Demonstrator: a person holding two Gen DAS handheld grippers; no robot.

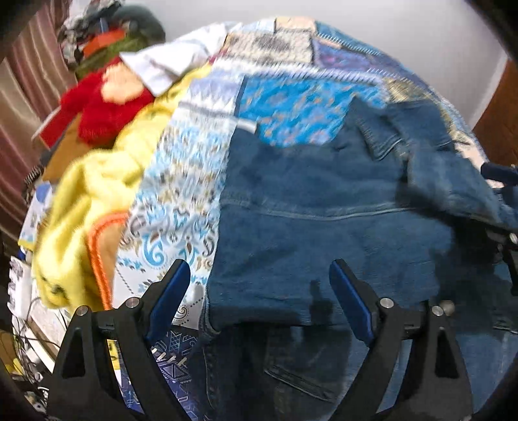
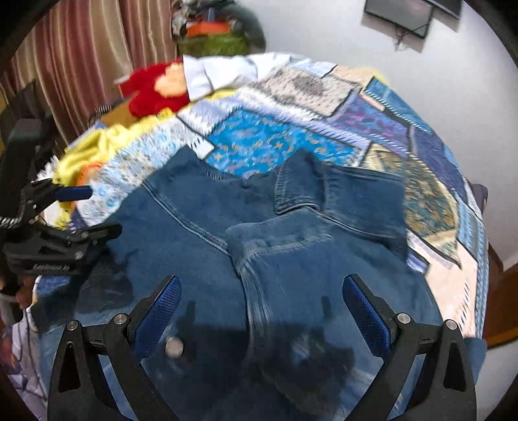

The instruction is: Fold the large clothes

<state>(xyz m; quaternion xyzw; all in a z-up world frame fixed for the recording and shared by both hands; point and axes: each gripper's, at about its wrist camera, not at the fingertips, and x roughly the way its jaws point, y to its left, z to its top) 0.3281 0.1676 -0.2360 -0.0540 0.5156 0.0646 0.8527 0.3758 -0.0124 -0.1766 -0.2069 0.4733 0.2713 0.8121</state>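
Note:
A blue denim jacket [image 1: 307, 207] lies spread on a patchwork bedspread [image 1: 291, 97], with a sleeve folded in over its back. It fills the middle of the right wrist view [image 2: 275, 233], collar [image 2: 298, 184] at the far side. My left gripper [image 1: 259, 281] is open just above the jacket's near left edge, holding nothing. My right gripper [image 2: 262, 298] is open over the folded sleeve [image 2: 259, 259], holding nothing. The left gripper also shows at the left edge of the right wrist view [image 2: 84, 207].
A yellow blanket [image 1: 94, 181], a red fluffy garment [image 1: 100, 110] and a white shirt [image 1: 174, 61] are piled along the bed's left side. Striped curtains [image 2: 81, 48] hang behind. A wall screen [image 2: 401, 13] sits at upper right.

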